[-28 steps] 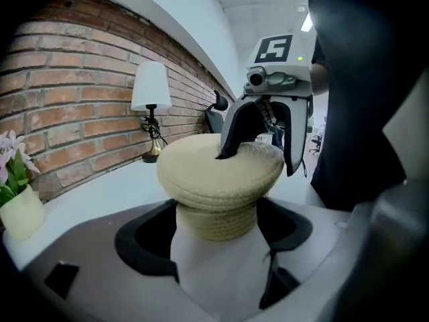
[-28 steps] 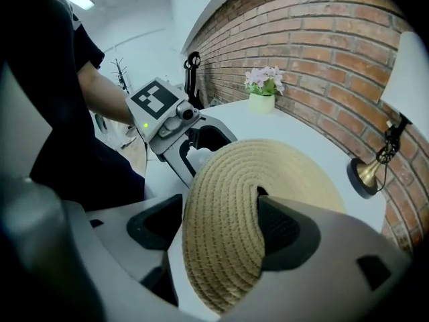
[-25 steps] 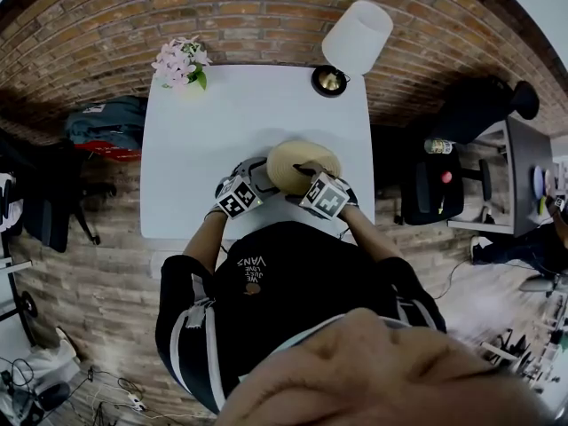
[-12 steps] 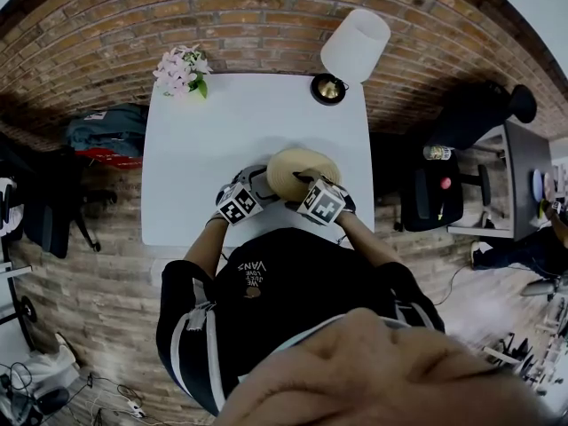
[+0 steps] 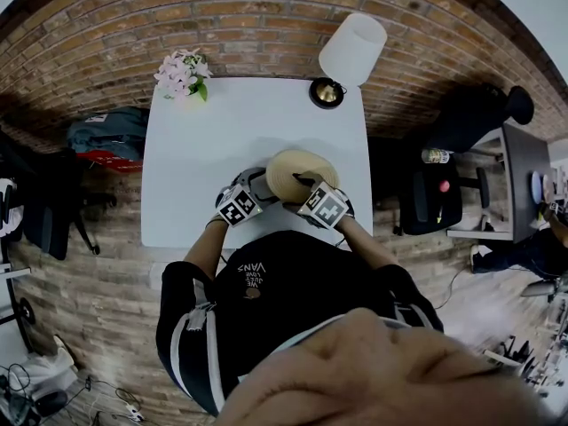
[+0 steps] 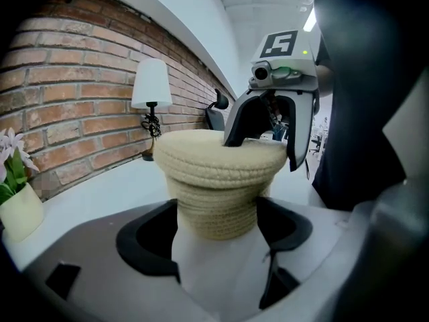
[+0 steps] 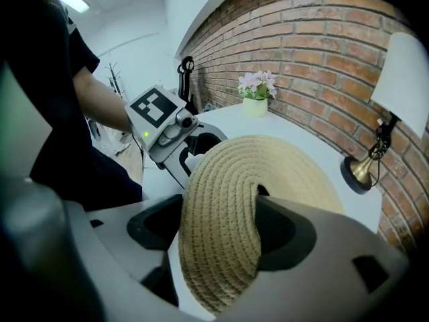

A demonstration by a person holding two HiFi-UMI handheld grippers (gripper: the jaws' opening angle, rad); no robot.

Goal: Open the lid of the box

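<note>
My left gripper is closed against the two sides of the round, straw-coloured woven box, bracing its lower body. My right gripper is clamped on the near rim of the flat coiled woven lid, and the soft edge buckles a little between the jaws. The box sits just below the centre of the head view, close to the near edge of the white table. It is well apart from the white-shaded lamp at the upper right and the pink flowers in a pale pot at the upper left. Over the last second very little has changed. Both grippers and the box have drifted slightly toward me, and both holds are as they were. In the left gripper view the lid rests level on the body, overhanging it all round, and I see no gap under it. I take that to mean the grip is settled but the lid is not yet off. The next move needs a firm upward pull with the right gripper while the left holds the body down. Since the rim flexes, it could slip out rather than lift.
</note>
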